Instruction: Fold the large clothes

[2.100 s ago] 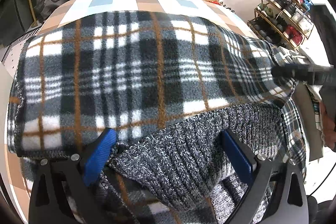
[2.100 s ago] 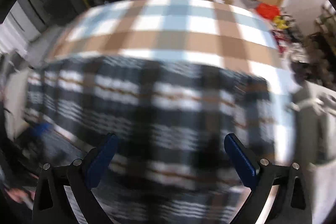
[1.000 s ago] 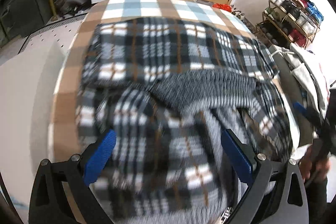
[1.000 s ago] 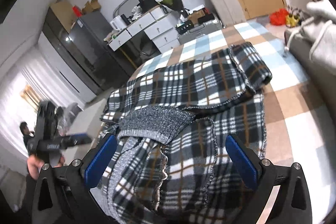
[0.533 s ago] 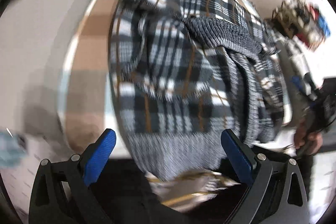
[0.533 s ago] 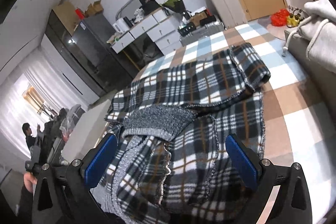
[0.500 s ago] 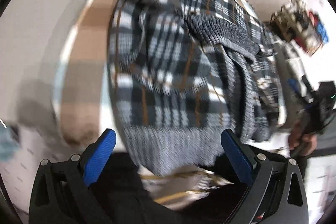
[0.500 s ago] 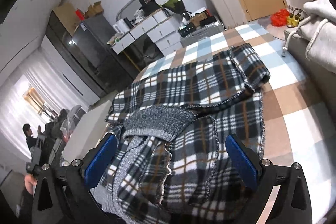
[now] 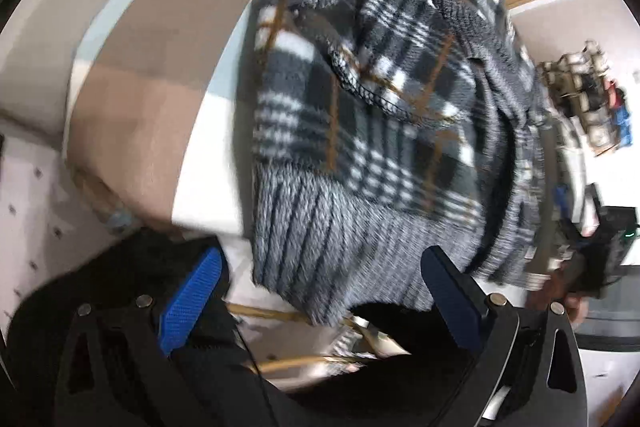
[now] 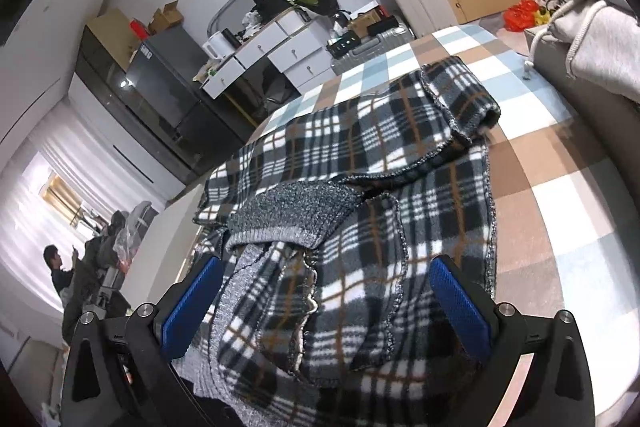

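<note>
- Your plaid garment lies crumpled on the checked bed, its ribbed knit hem hanging off the near edge.
- From your left tool that hem sits at 12 o'clock, just beyond the blue pads; both of its jaws stand wide, holding nothing.
- Your right tool hovers over the garment's near end, spread wide and empty, long axis running toward 1 o'clock.
- I'd judge the left nearer the hem.
- Behind: white drawers, a grey hoodie at 2 o'clock.

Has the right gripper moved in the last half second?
No. The right gripper frames the plaid garment and white drawers just as before.
</note>
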